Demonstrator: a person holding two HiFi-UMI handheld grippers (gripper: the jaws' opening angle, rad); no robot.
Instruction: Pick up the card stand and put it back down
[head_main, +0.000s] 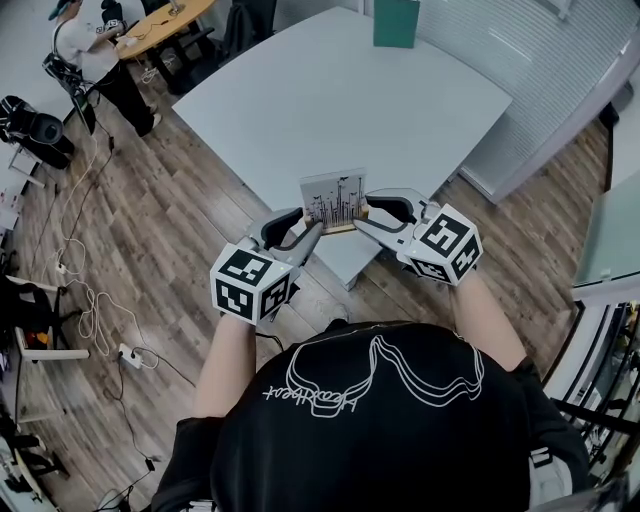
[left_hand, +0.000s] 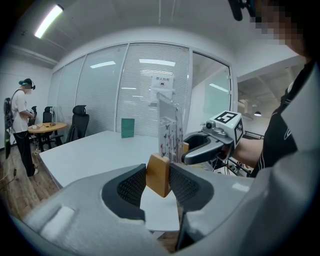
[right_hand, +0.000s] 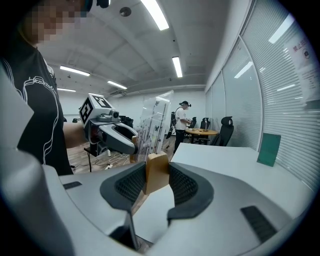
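Observation:
The card stand (head_main: 333, 200) is a clear printed panel upright in a wooden base, over the near corner of the grey table (head_main: 340, 90). Whether the base rests on the table I cannot tell. My left gripper (head_main: 310, 232) is shut on the base's left end and my right gripper (head_main: 362, 222) on its right end. In the left gripper view the wooden block (left_hand: 159, 175) is pinched between the ribbed pads, with the panel (left_hand: 170, 127) and the right gripper (left_hand: 202, 149) beyond. The right gripper view shows the other end (right_hand: 156, 172) clamped, the panel (right_hand: 152, 125) and the left gripper (right_hand: 117, 137) beyond.
A green upright card (head_main: 396, 22) stands at the table's far edge. A person (head_main: 100, 50) stands by a round wooden table (head_main: 160, 25) with office chairs at the far left. Cables (head_main: 90, 300) lie on the wood floor to the left. Glass walls with blinds close the right side.

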